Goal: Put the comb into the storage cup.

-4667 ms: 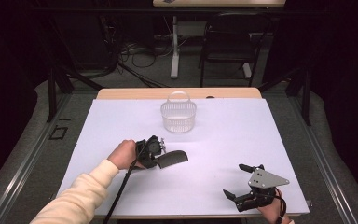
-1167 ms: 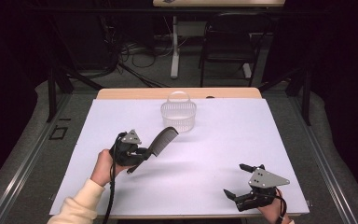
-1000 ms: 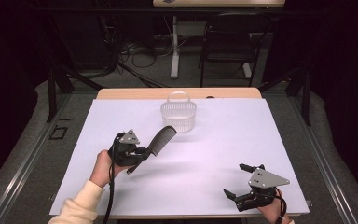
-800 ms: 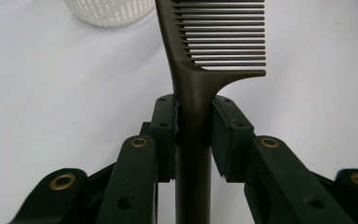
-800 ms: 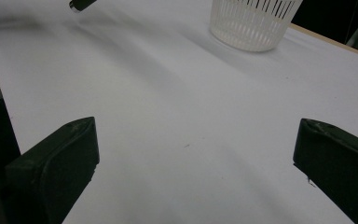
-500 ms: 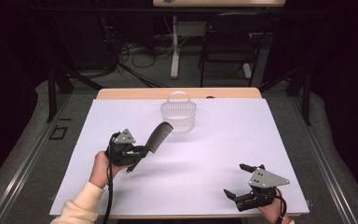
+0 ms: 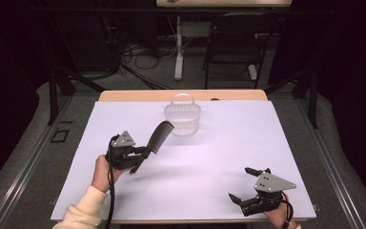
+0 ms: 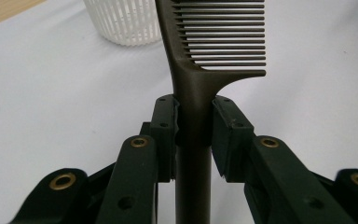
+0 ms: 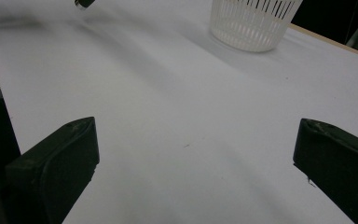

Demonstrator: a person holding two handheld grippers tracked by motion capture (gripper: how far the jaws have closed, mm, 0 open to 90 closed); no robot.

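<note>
Above the table's (image 7: 219, 143) left half, left claw (image 7: 142, 152) pinching comb (image 7: 158, 137), seemingly tilted toward basket (image 7: 183, 118).

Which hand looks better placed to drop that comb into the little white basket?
The left, most likely. Its tongs are shut on the comb, whose toothed end is raised toward the basket. The right tongs are open, holding nothing, near the table's front edge, farther from the basket.

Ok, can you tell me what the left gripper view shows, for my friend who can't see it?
The left gripper has its two black jaws shut on the handle of a dark comb, teeth pointing right. A white slatted basket stands behind on the white table.
</note>
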